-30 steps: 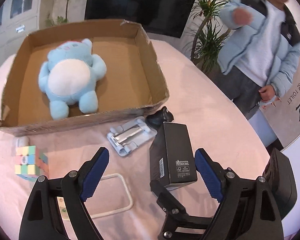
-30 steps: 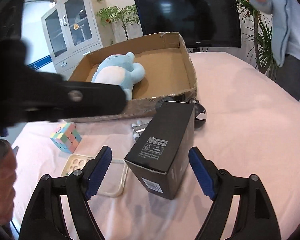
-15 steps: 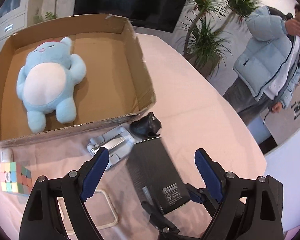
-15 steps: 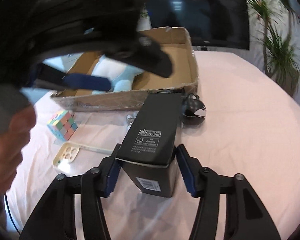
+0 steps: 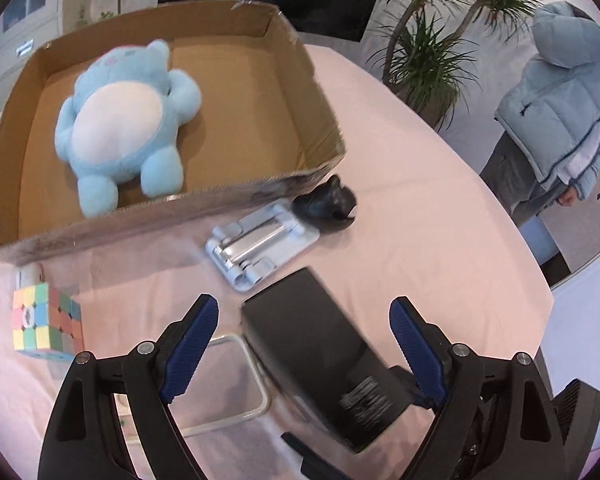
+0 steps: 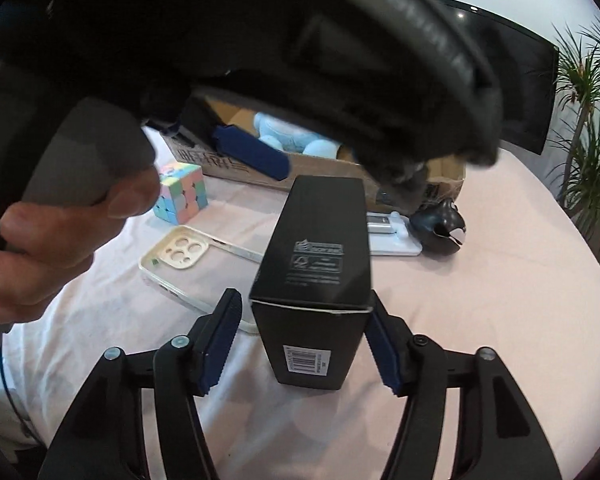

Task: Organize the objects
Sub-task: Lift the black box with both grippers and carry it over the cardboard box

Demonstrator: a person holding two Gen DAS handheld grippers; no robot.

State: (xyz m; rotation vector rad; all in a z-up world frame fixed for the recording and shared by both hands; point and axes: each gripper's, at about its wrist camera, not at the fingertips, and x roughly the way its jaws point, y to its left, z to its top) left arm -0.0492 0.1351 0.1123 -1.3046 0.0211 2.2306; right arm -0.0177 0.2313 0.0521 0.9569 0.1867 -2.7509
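A black box (image 6: 316,268) stands between the fingers of my right gripper (image 6: 306,320). The right pad touches it and the left pad stands a small gap off. It also shows in the left wrist view (image 5: 320,360), below my open, empty left gripper (image 5: 304,340). A cardboard box (image 5: 260,196) at the back holds a blue plush toy (image 5: 124,124). On the pink tablecloth lie a pastel cube (image 5: 44,324), a clear phone case (image 6: 188,264), a white phone stand (image 5: 260,244) and a small black penguin figure (image 5: 326,204).
The left gripper and the hand holding it (image 6: 60,220) fill the upper left of the right wrist view. A person in a light blue jacket (image 5: 560,120) stands beyond the table's right edge, near potted plants (image 5: 428,52). A black screen (image 6: 532,92) is behind.
My right gripper has closed in around the black box from wide open. The left gripper has swung over it, staying open. The person at the right has stepped back.
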